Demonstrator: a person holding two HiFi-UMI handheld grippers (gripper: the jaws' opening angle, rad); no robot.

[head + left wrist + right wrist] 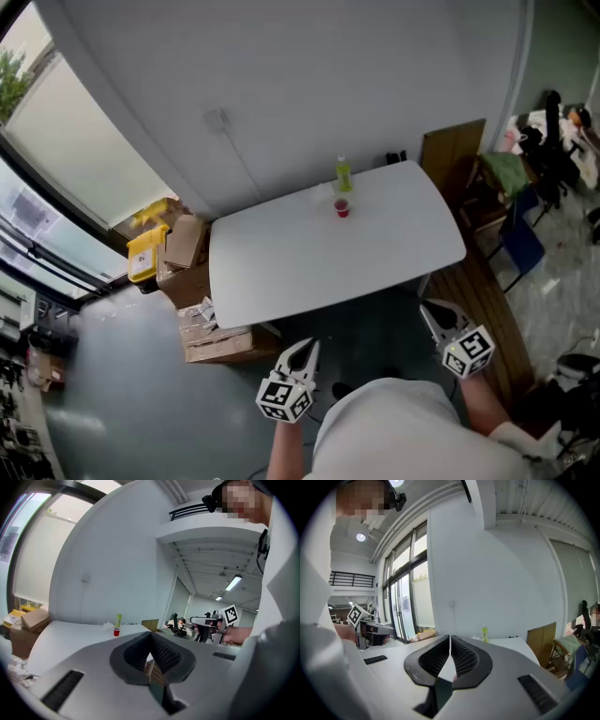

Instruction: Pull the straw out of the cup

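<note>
red cup [341,208] is standing untouched; you are holding left gripper [305,351] and right gripper [432,311] closed, empty, well short of it.

Head view: steeply down, well back from table [281,272]. Gripper views: near-level along jaws, table shared (distant).

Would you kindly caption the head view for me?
Left gripper and right gripper, both shut, before a white table bearing a red cup.

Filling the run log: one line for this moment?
left tool: shut, empty | right tool: shut, empty | red cup: on table, untouched
</note>
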